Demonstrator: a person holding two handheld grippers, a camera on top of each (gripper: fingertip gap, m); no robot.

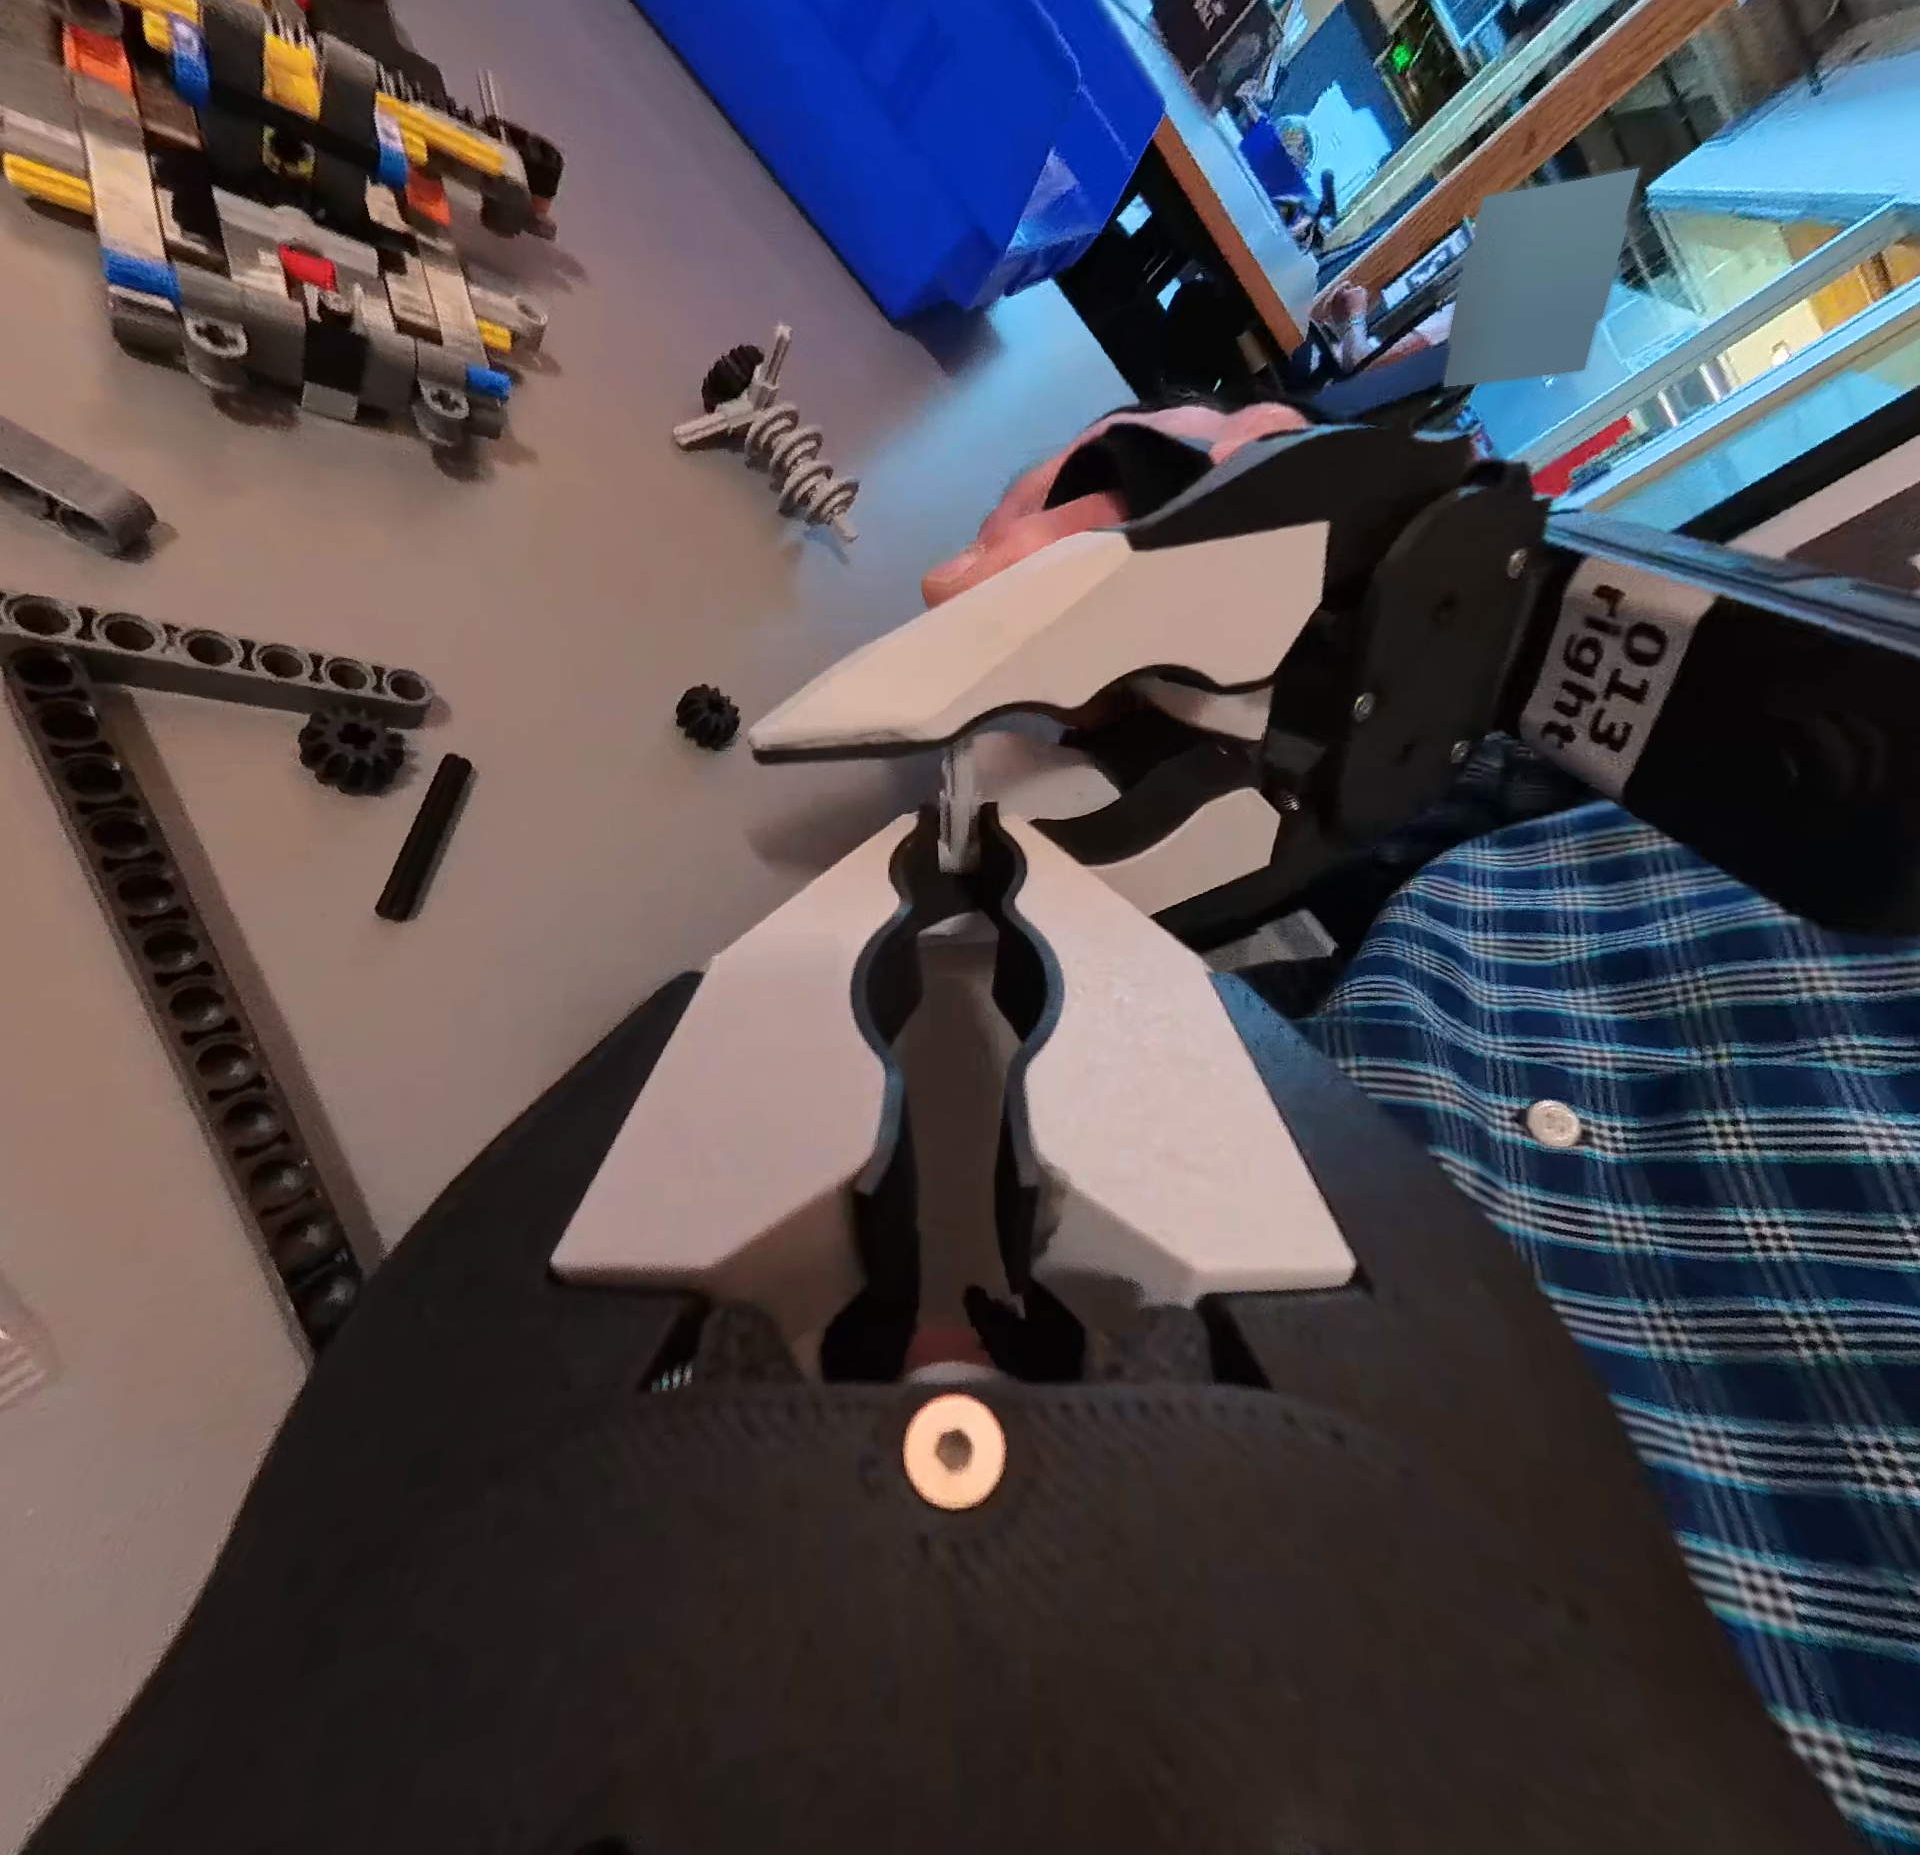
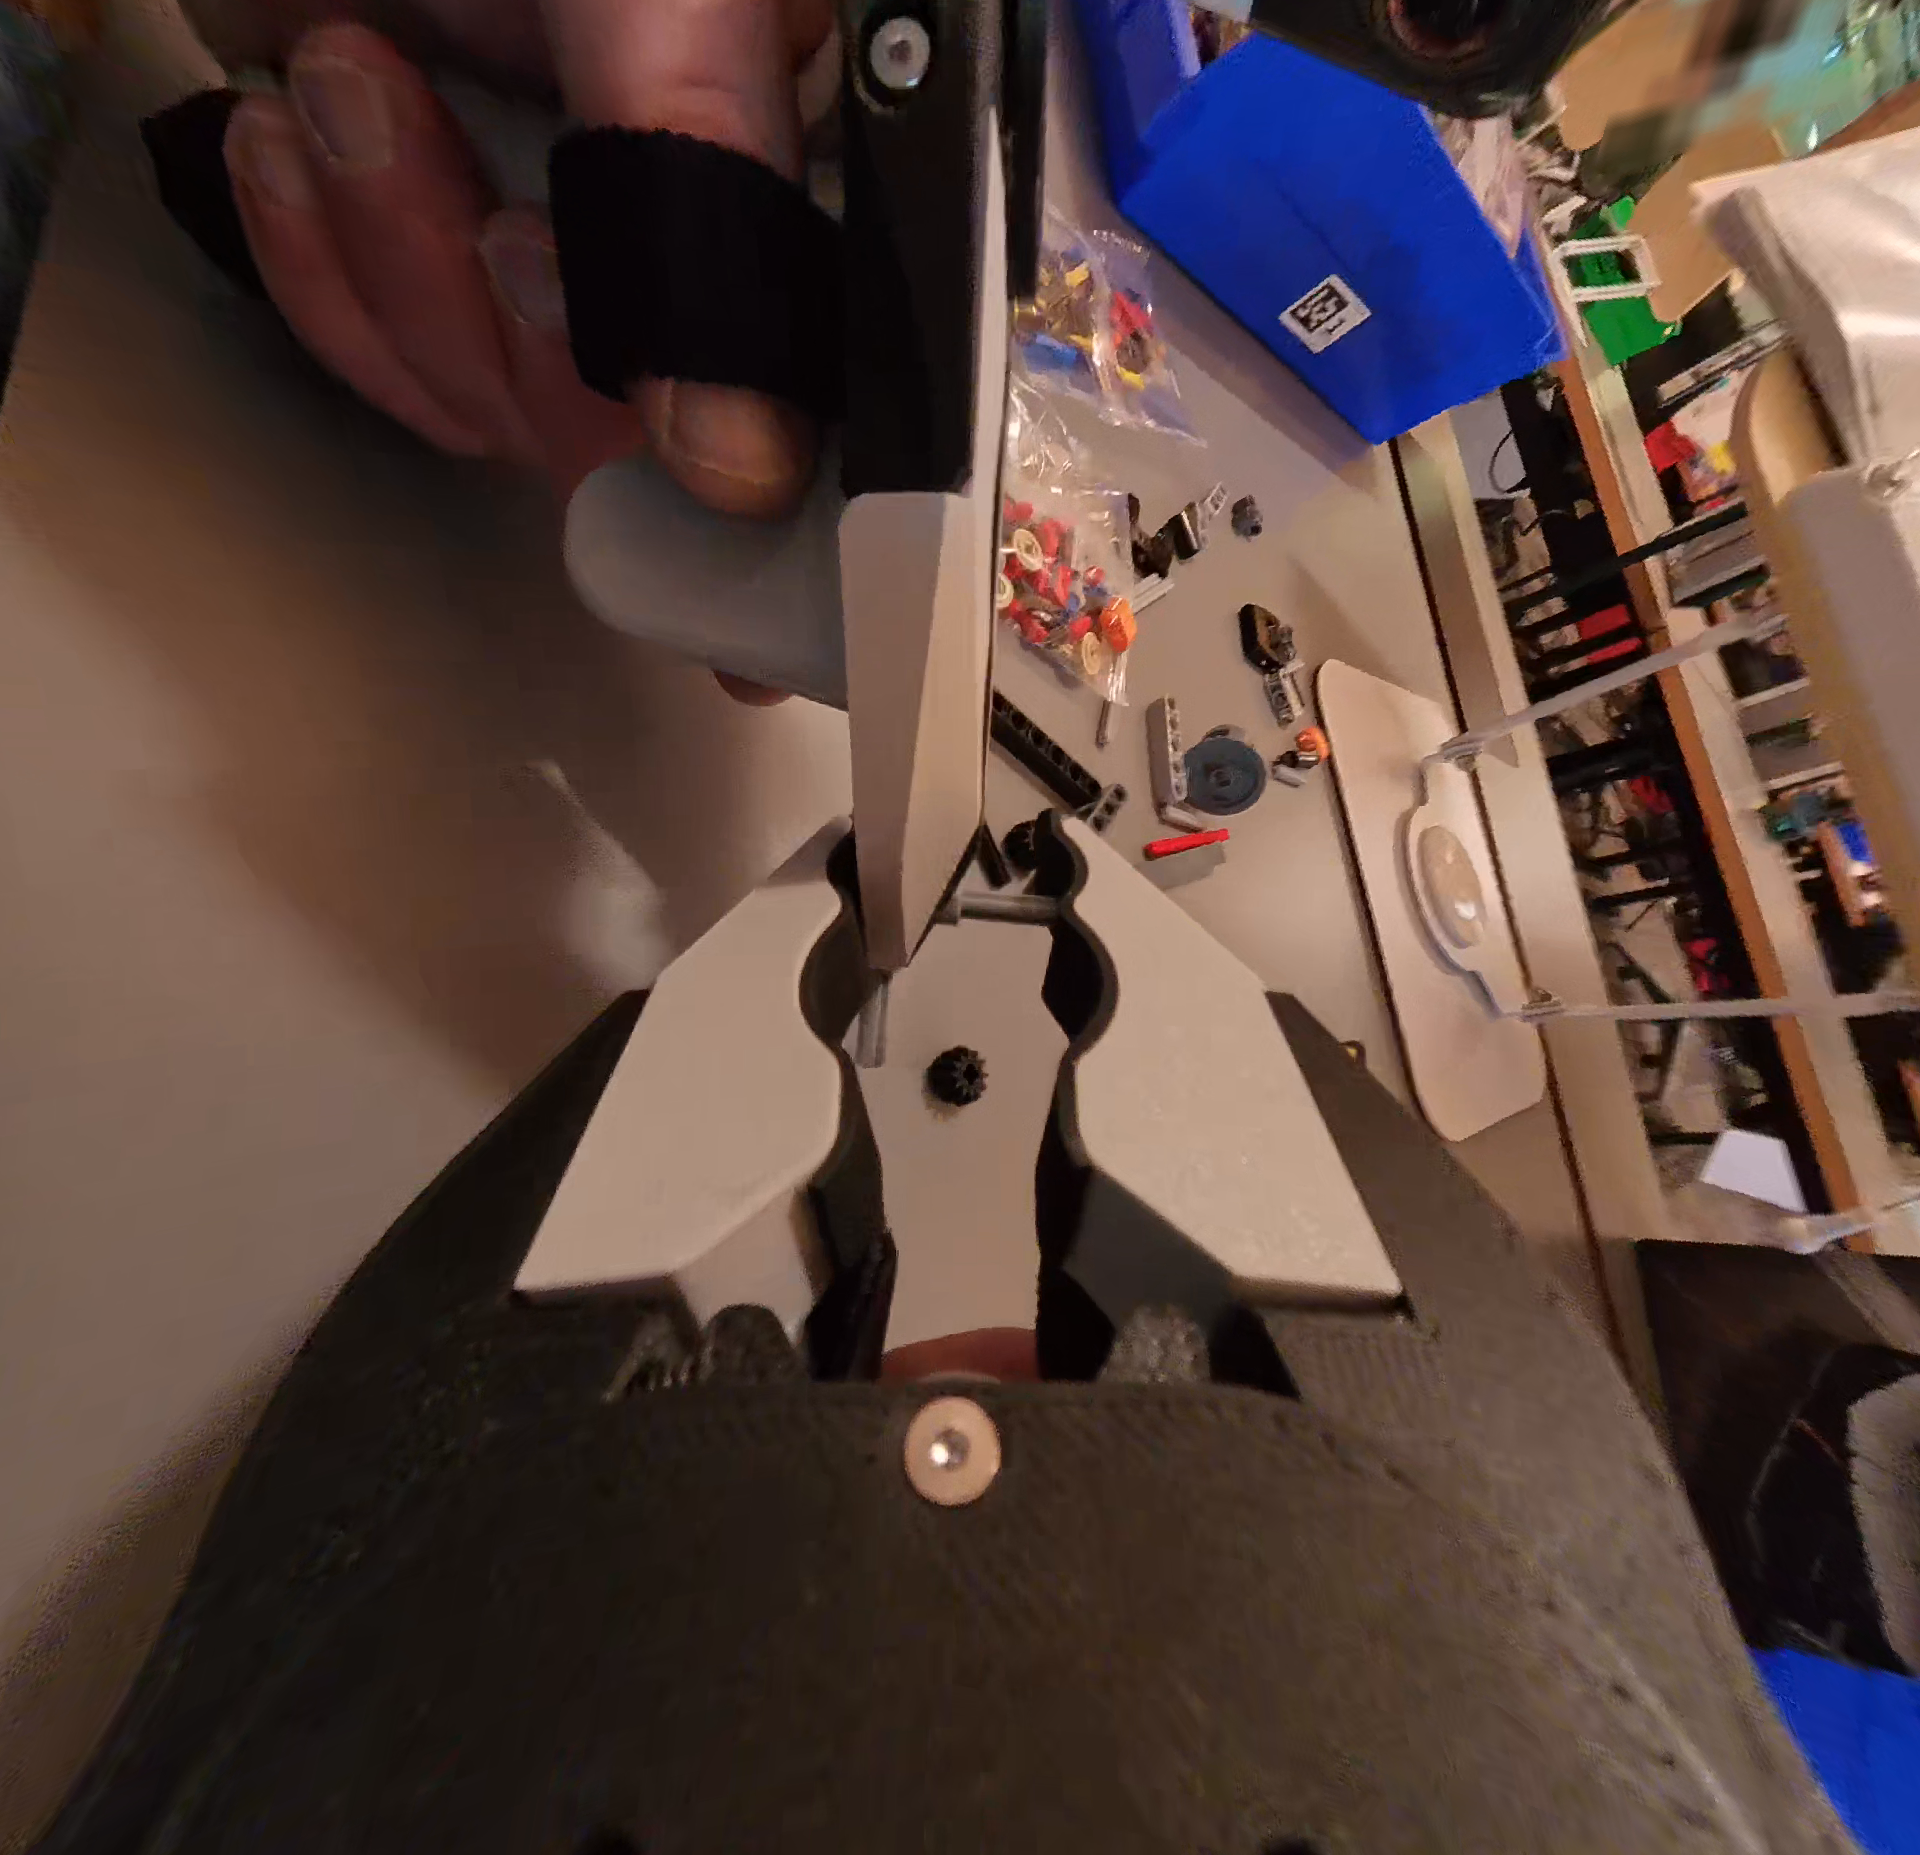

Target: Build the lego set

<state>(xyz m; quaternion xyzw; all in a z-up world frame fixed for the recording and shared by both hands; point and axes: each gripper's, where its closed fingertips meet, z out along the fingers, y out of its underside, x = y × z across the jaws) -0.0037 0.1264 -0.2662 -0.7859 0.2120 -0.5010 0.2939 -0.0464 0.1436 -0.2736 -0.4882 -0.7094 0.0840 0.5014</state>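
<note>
Two grippers meet over the grey table (image 1: 644, 247), both on one small grey rod piece (image 1: 958, 803). At the centre of the left wrist view, the left gripper (image 1: 956, 849) has its tips pressed nearly together on the lower end of that piece, which stands up out of them. The right gripper (image 1: 883, 756) reaches in from the right edge of the frame, its white fingers (image 1: 997, 652) lying flat above the piece; how tightly they close cannot be told from this side. In the right wrist view, the right gripper (image 2: 961, 912) shows a clear gap between its tips, with the thin grey rod piece (image 2: 1003, 910) running across that gap to the right tip. The left gripper's white finger comes down from the top of the frame to the same spot.

A small black gear (image 1: 708, 716) lies on the table just left of the tips. Further left are a short black axle (image 1: 424, 837), a larger black gear (image 1: 351, 747) and long grey holed beams (image 1: 187, 953). A grey screw-shaped part (image 1: 779, 455) sits above centre. The partly built model (image 1: 260, 184) fills the upper left corner, with a blue bin (image 1: 914, 101) at the top.
</note>
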